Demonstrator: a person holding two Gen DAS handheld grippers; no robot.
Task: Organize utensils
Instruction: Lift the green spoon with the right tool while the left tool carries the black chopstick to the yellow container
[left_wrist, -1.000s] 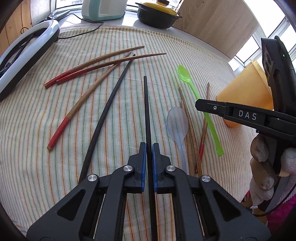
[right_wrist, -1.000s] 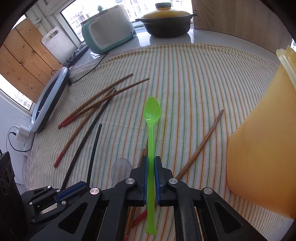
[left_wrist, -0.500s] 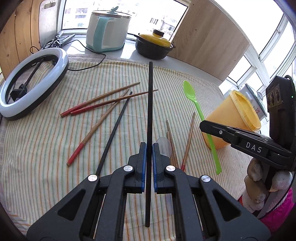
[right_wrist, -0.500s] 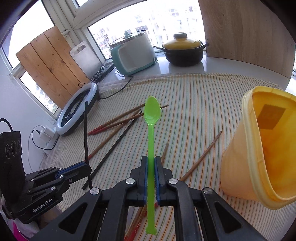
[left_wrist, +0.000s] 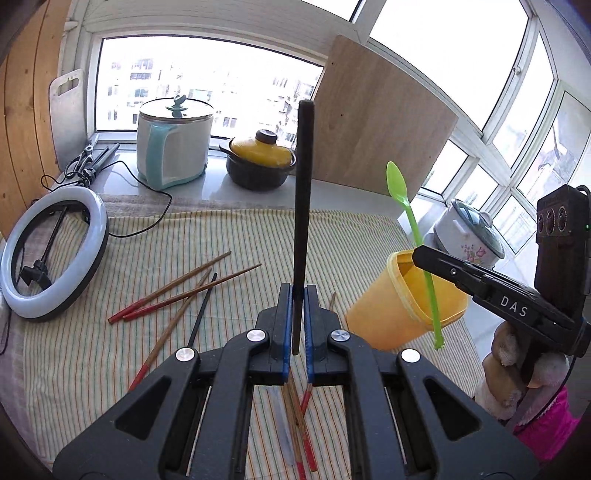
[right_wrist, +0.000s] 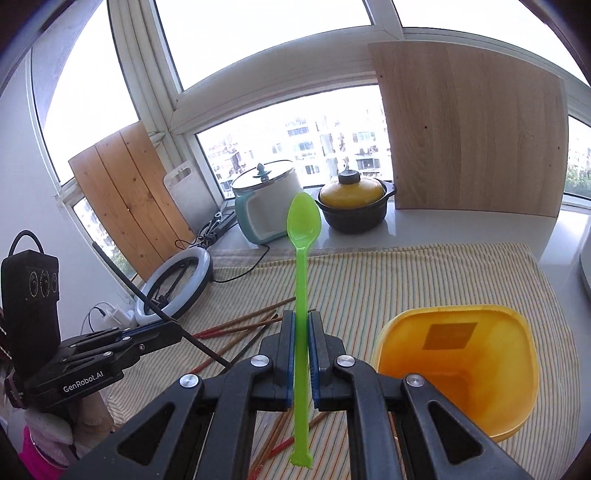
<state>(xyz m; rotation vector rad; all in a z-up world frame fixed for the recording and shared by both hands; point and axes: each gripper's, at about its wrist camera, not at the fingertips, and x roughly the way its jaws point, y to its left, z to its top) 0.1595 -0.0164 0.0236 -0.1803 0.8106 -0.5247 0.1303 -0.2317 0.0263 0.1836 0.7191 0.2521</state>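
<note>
Holding 2 utensils upright at once: left gripper (left_wrist: 295, 325) clamped on the black chopstick (left_wrist: 303, 206), right gripper (right_wrist: 303, 354) clamped on the green spoon (right_wrist: 302, 258), handle end down, bowl up. Raised clear of the striped cloth (left_wrist: 110, 332), probably so each can drop handle-first into the yellow cup (right_wrist: 458, 369), tilted open toward the right gripper and just beside the spoon's lower end. Left on the cloth: red-tipped chopsticks (left_wrist: 177, 291) and 1 more black chopstick (left_wrist: 201, 317), well apart from the cup.
</note>
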